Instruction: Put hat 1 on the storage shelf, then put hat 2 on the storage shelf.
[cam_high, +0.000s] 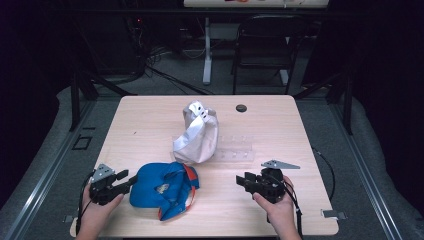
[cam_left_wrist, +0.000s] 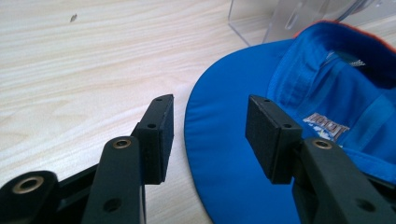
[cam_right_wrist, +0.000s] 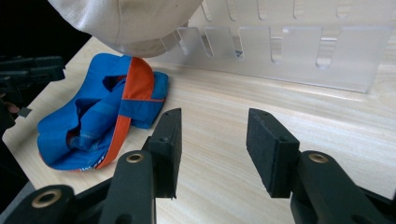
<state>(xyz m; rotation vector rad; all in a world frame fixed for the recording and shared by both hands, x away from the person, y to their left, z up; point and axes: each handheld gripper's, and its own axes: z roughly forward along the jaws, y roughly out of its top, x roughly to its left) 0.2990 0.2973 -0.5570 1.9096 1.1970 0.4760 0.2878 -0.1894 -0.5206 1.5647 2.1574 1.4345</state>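
Observation:
A blue cap (cam_high: 162, 190) with orange trim lies crumpled on the front left of the wooden table (cam_high: 145, 125). My left gripper (cam_high: 131, 179) sits low at the cap's left side. In the left gripper view this gripper (cam_left_wrist: 210, 126) is open, and the edge of the blue cap's brim (cam_left_wrist: 224, 154) lies between the pads without touching them. A white cap (cam_high: 197, 135) hangs on a clear plastic stand (cam_high: 235, 150) at the table's middle. My right gripper (cam_high: 241, 180) stands open over bare wood, right of the blue cap (cam_right_wrist: 93, 121), nothing between its jaws (cam_right_wrist: 212, 140).
The clear stand (cam_right_wrist: 289, 56) has a row of slots and stands just beyond my right gripper, with the white cap (cam_right_wrist: 126, 23) overhanging its left end. A small black round plug (cam_high: 241, 108) sits at the table's far side. A dark chair (cam_high: 265, 45) stands behind the table.

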